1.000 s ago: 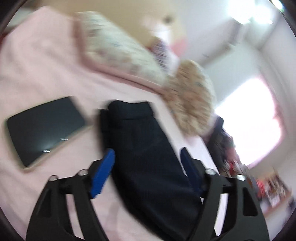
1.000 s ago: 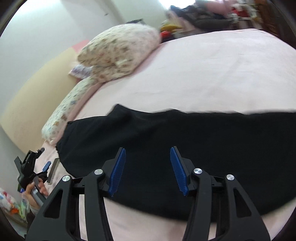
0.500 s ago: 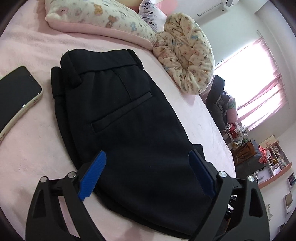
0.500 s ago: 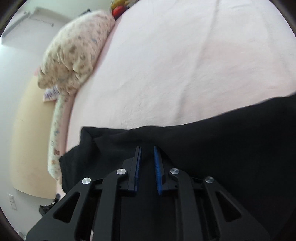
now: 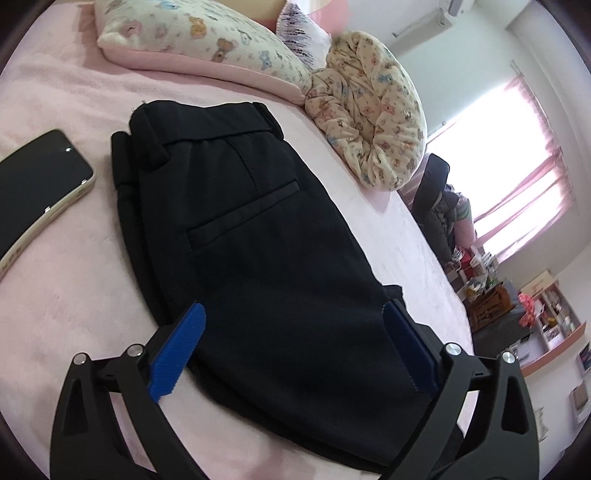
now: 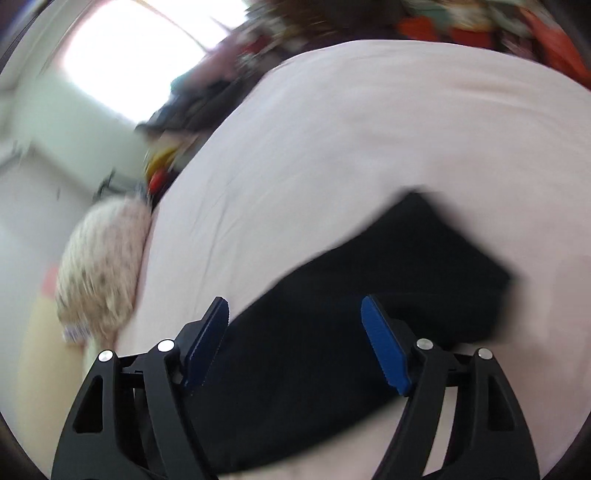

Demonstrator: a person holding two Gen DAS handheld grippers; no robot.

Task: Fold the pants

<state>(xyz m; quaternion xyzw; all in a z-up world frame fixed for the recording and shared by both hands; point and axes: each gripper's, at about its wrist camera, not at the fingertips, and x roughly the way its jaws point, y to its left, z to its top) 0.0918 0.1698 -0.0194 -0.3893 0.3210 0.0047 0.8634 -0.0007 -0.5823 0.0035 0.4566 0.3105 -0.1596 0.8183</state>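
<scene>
Pants [image 5: 258,236] lie flat on the pink bed [image 5: 55,295] in front of you, black and folded lengthwise so one leg sits on the other. Their long axis runs away from your left gripper [image 5: 291,350]: the waistband is at the far end, toward the teddy-bear pillow [image 5: 199,33], and the legs come back toward you and pass under the gripper. A welt back pocket faces up, slanting across the seat. Your left jaws are spread wide, one blue pad over each long edge of the cloth, holding nothing. A phone [image 5: 40,184] lies screen-up on the bed just beside the waistband end, apart from the cloth. A rolled patterned blanket [image 5: 373,122] sits beyond the pillow.

Your right view is blurred. There the pants [image 6: 369,295] stretch from under your right gripper [image 6: 295,339] out to the upper right, ending in a squared-off dark end on the bed [image 6: 369,129]. Those jaws are also parted and grip nothing.
</scene>
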